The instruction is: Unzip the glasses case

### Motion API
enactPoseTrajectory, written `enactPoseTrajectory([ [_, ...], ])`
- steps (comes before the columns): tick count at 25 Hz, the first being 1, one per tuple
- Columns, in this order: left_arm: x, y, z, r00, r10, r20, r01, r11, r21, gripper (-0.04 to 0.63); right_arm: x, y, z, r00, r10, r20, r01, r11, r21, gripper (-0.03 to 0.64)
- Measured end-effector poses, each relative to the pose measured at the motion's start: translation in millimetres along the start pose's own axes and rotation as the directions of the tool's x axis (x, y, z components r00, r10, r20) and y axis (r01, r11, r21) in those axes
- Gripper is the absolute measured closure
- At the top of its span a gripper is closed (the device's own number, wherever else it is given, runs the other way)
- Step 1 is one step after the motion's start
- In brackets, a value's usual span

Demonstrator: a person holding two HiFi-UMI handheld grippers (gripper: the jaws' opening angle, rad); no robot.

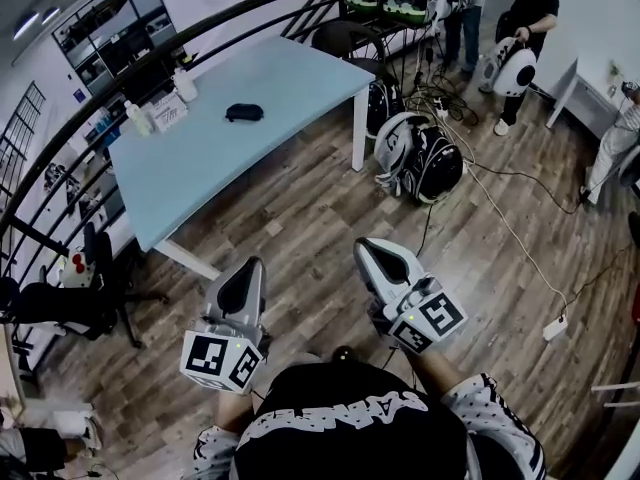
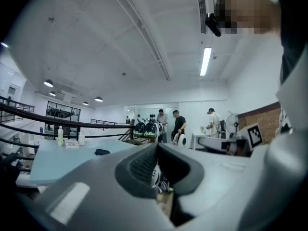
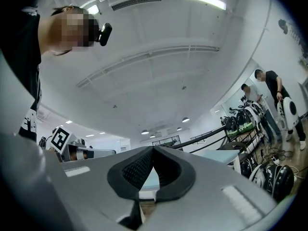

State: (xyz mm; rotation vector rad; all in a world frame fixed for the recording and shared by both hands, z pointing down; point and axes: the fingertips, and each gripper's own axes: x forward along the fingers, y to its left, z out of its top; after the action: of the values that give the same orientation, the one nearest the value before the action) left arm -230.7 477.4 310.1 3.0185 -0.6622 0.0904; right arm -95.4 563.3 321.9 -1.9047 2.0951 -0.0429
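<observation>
Observation: the glasses case (image 1: pixel 244 112), small and dark, lies alone on the pale blue tabletop (image 1: pixel 250 168). It sits in the half toward the far end, clear of every edge. Two bottles (image 1: pixel 140 118) and a box (image 1: pixel 168 111) stand along the railing-side edge, well apart from it.

Grippers: the left gripper (image 1: pixel 245 273) and right gripper (image 1: pixel 375 253) are both held over the wooden floor, well short of the tabletop. Each gripper view shows the pads meeting at the tips, with nothing held between them.

Assessment: the task has not begun and the step in hand is the approach. The zip pull cannot be made out from here.

Recommendations:
- Come up to the near edge squarely.
- Find the pull before committing either gripper.
- Part both sets of jaws ahead of contact.
- Pin the case body with one gripper so it cannot skate across the smooth surface.
- Pinch the pull with the other and draw it along the zip line, not upward.
</observation>
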Motion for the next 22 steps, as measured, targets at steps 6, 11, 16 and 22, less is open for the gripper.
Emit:
enactPoseTrajectory([
  [6, -11.4, 1.0, -5.2, 0.999, 0.047, -0.007, -0.047, 0.999, 0.009, 0.595, 2.2, 4.4, -8.9, 0.999, 0.047, -0.015, -0.047, 0.999, 0.013, 0.612],
  [11, -14.3, 16.9, -7.8, 0.996, 0.092, -0.006, -0.092, 0.996, -0.009, 0.595, 15.1, 4.7, -20.1, 0.997, 0.073, -0.038, -0.071, 0.997, 0.042, 0.612],
  [16, -1.8, 34.7, -15.1, 0.994, 0.106, -0.009, -0.106, 0.994, -0.026, 0.595, 35.7, -2.9, -26.7, 0.994, 0.088, -0.063, -0.086, 0.995, 0.042, 0.612],
  [22, 38.1, 66.8, -10.8, 0.996, 0.092, 0.017, -0.092, 0.995, -0.037, 0.595, 72.4, -27.6, -27.5, 0.994, 0.075, -0.075, -0.074, 0.997, 0.018, 0.612],
])
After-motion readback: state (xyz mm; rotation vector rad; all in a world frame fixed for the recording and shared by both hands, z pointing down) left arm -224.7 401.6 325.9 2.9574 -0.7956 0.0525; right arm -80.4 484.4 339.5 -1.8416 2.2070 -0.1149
